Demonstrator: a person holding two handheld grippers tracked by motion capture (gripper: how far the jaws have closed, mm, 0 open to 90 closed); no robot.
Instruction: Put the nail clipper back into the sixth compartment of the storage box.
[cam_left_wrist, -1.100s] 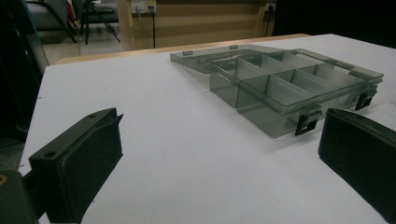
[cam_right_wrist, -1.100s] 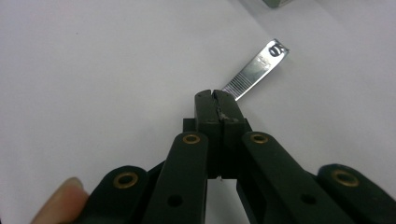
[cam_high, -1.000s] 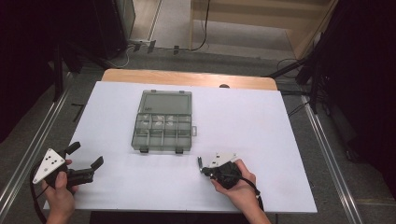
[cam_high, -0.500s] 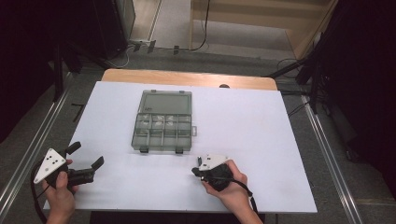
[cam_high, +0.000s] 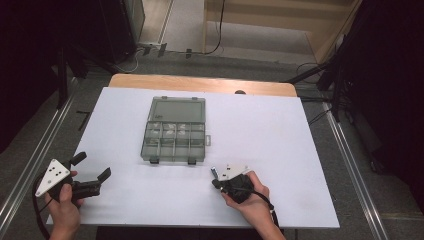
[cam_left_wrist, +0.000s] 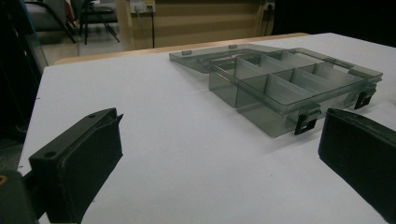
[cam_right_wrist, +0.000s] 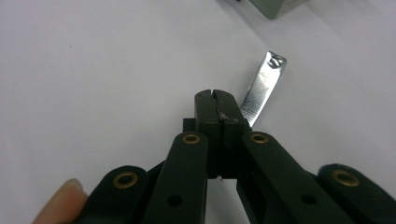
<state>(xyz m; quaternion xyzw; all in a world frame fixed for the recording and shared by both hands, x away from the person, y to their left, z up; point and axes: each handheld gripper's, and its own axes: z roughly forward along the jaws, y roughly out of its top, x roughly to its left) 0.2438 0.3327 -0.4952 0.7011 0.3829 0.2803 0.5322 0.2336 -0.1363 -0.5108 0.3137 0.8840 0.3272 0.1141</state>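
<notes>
My right gripper (cam_high: 216, 183) rests on the white table (cam_high: 280, 130) near its front edge, jaws pressed shut. A small metal nail clipper (cam_right_wrist: 262, 85) lies on the table just past the tip, its near end hidden behind the right jaw; in the high view the nail clipper (cam_high: 213, 171) glints beside the gripper. Nothing shows between the jaws. My left gripper (cam_high: 92, 169) stands open at the front left, with bare table between its fingers (cam_left_wrist: 77, 163). A smoky clear compartment box (cam_high: 175, 131) lies mid-table with its lid down; in the left gripper view the box (cam_left_wrist: 285, 79) sits ahead to the right.
A wooden strip (cam_high: 200, 84) borders the table's far edge. Metal rails (cam_high: 35, 160) run along both sides. Cables (cam_high: 210, 50) and dark equipment stand on the floor beyond.
The right hand and its gripper drifted slightly left and toward the front edge, then settled. The left gripper has stayed where it was, still open.
</notes>
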